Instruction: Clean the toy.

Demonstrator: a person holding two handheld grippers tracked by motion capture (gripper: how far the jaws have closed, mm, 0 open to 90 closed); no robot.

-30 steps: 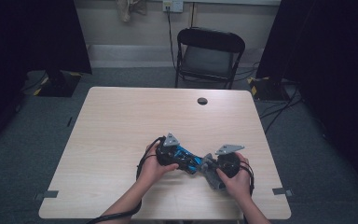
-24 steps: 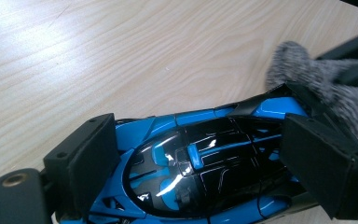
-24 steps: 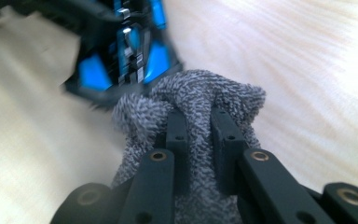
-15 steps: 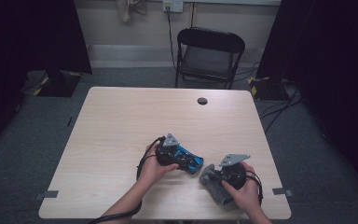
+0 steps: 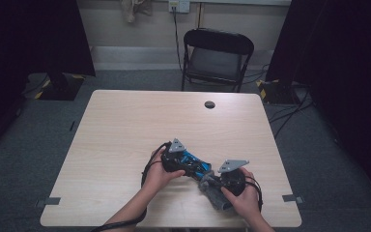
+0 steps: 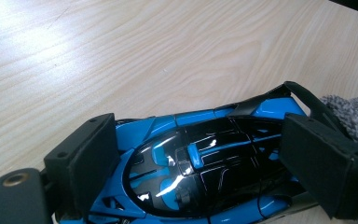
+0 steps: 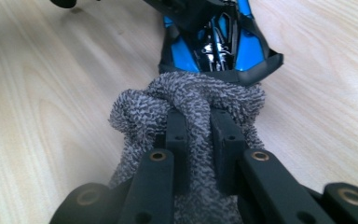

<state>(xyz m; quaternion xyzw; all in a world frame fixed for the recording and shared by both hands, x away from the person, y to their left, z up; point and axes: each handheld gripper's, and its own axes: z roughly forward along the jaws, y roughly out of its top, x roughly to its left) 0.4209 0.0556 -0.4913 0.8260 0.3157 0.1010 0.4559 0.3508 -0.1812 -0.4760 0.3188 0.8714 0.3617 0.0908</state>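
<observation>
A blue and black toy car point(image 6: 200, 172) lies on the wooden table point(image 5: 125, 135) between the jaws of my left gripper point(image 6: 203, 140), whose pads press on its two sides. In the high view the car point(image 5: 193, 163) sits near the table's front middle, with my left gripper point(image 5: 189, 163) on it. My right gripper point(image 7: 199, 116) is shut on a bunched grey knitted cloth point(image 7: 191, 98), which touches the car's tail end point(image 7: 214, 42). From above, that cloth point(image 5: 213, 192) trails under my right gripper point(image 5: 211, 182).
A small black round cap point(image 5: 209, 104) is set in the table near its far edge. A black folding chair point(image 5: 217, 53) stands behind the table. Dark curtains hang on both sides, and cables run over the floor at the right.
My right gripper has slid with the cloth toward the table's near edge, along the car's tail. The left gripper and the car have stayed put.
</observation>
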